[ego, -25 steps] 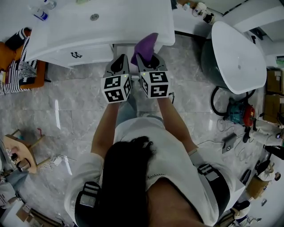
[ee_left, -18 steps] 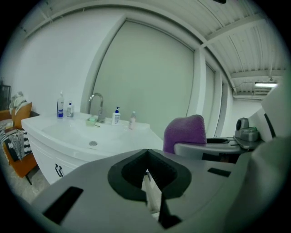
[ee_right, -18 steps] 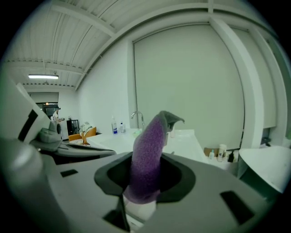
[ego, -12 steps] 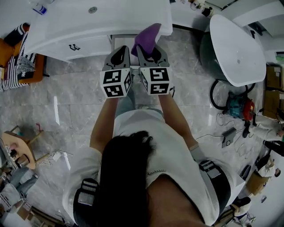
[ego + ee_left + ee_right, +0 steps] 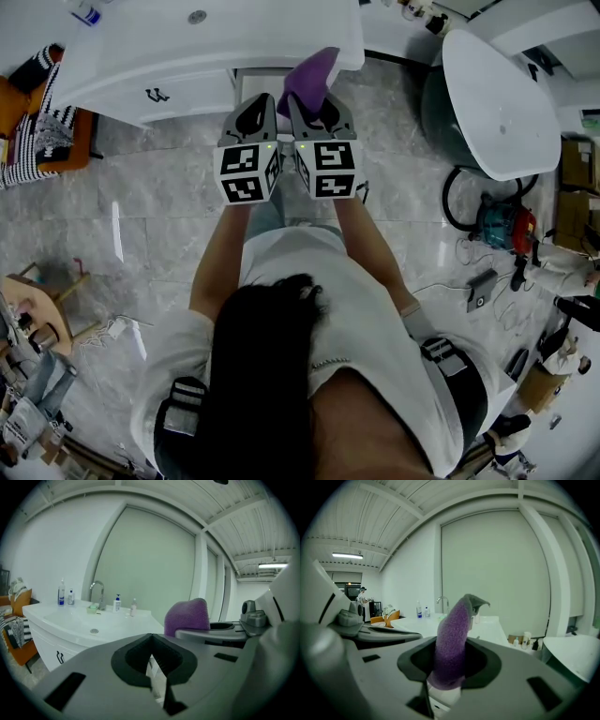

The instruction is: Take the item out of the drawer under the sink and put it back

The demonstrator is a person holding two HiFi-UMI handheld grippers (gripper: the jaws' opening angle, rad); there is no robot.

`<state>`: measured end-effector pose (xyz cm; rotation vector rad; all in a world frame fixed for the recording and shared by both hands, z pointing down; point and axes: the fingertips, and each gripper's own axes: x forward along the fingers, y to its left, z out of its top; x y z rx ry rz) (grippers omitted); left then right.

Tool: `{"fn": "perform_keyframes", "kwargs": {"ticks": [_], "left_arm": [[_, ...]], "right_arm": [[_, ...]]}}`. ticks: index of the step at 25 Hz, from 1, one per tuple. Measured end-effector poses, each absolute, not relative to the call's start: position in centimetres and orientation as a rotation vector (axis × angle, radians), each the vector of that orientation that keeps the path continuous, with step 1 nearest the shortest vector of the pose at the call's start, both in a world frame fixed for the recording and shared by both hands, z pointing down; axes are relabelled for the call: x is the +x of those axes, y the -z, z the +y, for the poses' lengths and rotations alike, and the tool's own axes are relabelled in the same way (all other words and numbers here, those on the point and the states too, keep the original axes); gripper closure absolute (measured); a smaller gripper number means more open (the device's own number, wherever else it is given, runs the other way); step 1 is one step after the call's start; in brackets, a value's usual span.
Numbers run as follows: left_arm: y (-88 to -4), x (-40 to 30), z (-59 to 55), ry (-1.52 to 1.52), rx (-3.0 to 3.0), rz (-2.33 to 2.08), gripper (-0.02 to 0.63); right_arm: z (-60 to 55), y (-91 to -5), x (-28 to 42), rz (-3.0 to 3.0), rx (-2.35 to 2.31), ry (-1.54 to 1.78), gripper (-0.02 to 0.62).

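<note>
Between the jaws of the right tool (image 5: 449, 654) a purple cloth (image 5: 452, 630) was clamped at its lower end, the rest standing up and curling over forward of the tips. At its side, nearly touching, the left tool (image 5: 151, 638) had its jaws drawn together with nothing between them. From the head view both tools were held level, side by side, and pointed at the front of the sink (image 5: 234, 42). The cloth rose past the sink's front edge and overlapped it.

Directly ahead of the left tool, under that edge, lay what appeared to be the pulled-out white drawer (image 5: 251, 82), largely masked by the tools. A closed drawer front with a dark handle (image 5: 153, 95) sat to its left.

On the white surface around the basin stood a faucet (image 5: 97, 591), two bottles (image 5: 61, 592) at the far left and a pump bottle (image 5: 116, 603) beside the faucet. A white bathtub (image 5: 497, 94) stood to the right, well apart. An orange chair (image 5: 42, 131) draped in striped fabric stood to the left. Cables and a teal machine (image 5: 502, 230) lay on the marble floor (image 5: 159, 206).

Print on the bottles was too small to read. The marker cubes (image 5: 326, 171) bore only black-and-white square patterns.
</note>
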<state>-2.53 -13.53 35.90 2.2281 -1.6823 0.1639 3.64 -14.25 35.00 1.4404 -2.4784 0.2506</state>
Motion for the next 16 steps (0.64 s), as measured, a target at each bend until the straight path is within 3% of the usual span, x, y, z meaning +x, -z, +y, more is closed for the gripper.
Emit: {"fn": "perform_keyframes", "kwargs": {"ticks": [16], "left_arm": [[-35.7, -2.5, -12.5, -0.163, 2.26, -1.658, 0.603]], "right_arm": [[-13.3, -35.2, 3.3, -2.469, 1.437, -0.246, 0.453]]}}
